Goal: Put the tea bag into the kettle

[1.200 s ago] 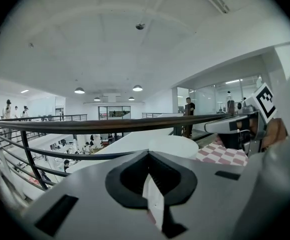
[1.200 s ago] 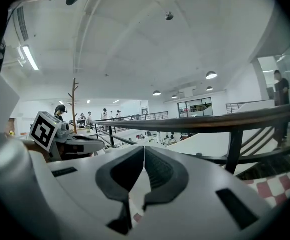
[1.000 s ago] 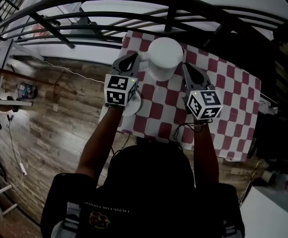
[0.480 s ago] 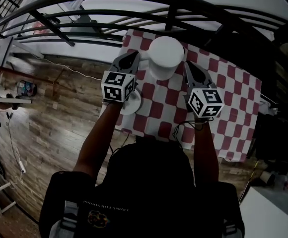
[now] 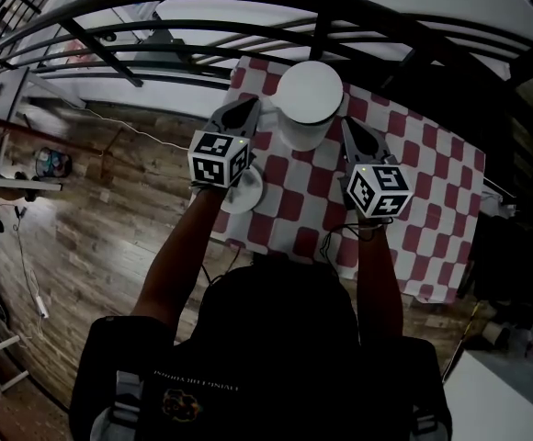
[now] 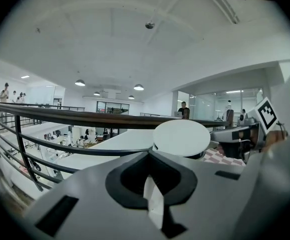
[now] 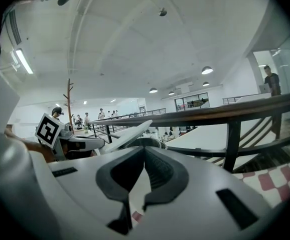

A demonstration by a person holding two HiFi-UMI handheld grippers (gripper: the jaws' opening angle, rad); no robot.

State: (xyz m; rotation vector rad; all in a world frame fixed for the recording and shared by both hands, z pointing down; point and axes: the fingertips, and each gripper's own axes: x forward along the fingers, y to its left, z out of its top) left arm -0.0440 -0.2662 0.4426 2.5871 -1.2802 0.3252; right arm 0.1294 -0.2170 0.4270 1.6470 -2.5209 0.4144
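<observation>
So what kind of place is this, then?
Probably an upper gallery in an open-plan office or lab: a dark railing runs past the table's checked tablecloth, people are on the floor below, and glass-walled rooms stand beyond.

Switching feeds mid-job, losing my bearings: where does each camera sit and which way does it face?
Head view: on the person's head, facing steeply down at the white kettle on the checked tablecloth; arms, left gripper, right gripper show.
Left gripper view: on the left gripper, looking along its jaws, shut on the tea bag, toward the kettle.
Right gripper view: on the right gripper, looking along its jaws toward the kettle.
Both gripper views share kettle and opposite gripper.
</observation>
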